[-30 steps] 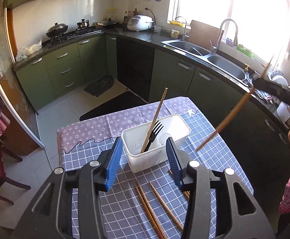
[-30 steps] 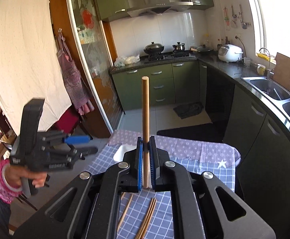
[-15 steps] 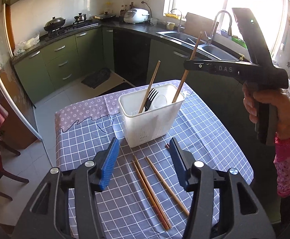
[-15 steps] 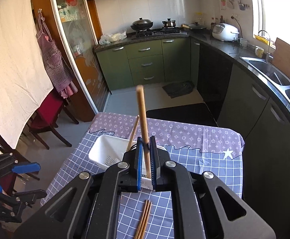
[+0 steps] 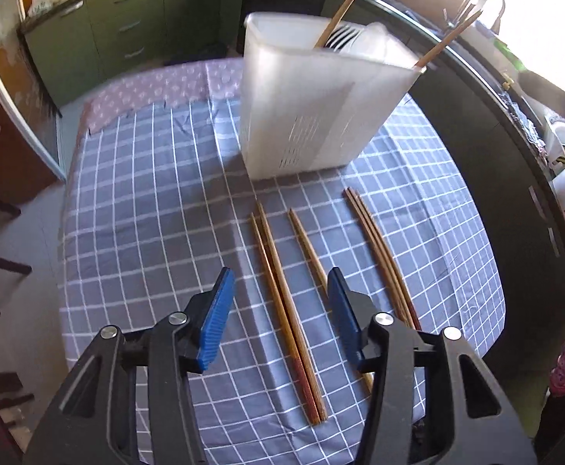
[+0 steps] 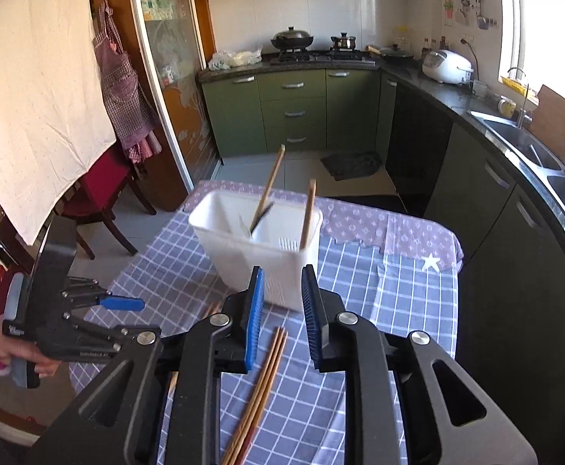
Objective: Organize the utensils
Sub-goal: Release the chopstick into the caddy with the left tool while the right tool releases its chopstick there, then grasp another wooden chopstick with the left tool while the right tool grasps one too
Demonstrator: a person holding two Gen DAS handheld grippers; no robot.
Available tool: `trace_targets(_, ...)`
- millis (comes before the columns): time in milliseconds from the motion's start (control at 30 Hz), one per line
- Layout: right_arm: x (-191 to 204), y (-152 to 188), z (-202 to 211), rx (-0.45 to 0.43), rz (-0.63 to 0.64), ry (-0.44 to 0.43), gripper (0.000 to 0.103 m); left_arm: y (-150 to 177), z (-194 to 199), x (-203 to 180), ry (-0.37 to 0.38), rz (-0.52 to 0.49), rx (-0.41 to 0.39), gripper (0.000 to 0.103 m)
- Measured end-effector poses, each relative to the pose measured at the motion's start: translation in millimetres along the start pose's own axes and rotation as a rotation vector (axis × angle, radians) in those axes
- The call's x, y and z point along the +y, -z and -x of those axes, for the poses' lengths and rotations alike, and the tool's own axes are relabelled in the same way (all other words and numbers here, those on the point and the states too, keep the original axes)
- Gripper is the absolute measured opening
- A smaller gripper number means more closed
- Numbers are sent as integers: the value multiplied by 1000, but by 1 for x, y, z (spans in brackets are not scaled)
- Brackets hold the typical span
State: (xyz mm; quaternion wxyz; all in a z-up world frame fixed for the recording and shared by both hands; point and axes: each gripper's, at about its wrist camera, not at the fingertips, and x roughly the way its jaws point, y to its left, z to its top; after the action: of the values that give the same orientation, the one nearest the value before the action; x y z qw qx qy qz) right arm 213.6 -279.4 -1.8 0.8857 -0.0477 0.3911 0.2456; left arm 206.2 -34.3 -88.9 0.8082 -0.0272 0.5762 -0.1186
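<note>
The pair of chopsticks [image 5: 286,310] lay on the table [image 5: 146,201] directly between and ahead of your left hand-held gripper [image 5: 280,312], whose jaws were spread and empty, long axis running away from it toward the white utensil holder [image 5: 313,116]. Your right hand-held gripper [image 6: 282,321], also spread and empty, hung above another pair. No writing was readable.

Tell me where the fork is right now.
The fork stands in the white holder at the table's far end, tines up beside a leaning chopstick. In the right wrist view it shows only as a dark sliver inside.
</note>
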Motion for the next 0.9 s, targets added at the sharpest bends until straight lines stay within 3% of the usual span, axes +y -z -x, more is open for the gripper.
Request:
trace_targets(67,-3,20,-12,55,-1,3,20,3,-23,5,16,40,67,43)
trace_targets(167,-7,45,-38,138,-3,18,20,8,-50,13,1,94,131,34)
trace_targets(367,-22,83,-86,267,-27,1,20,8,-70,16,-39,107,160,31)
trace_targets(633,-27,89,-98,290,-41,-15,20,-1,-83,8,-78,86,184,26)
trace_targets(900,-33,91,-101,300,-53,-19,20,-9,-88,-11,-114,36,181,15)
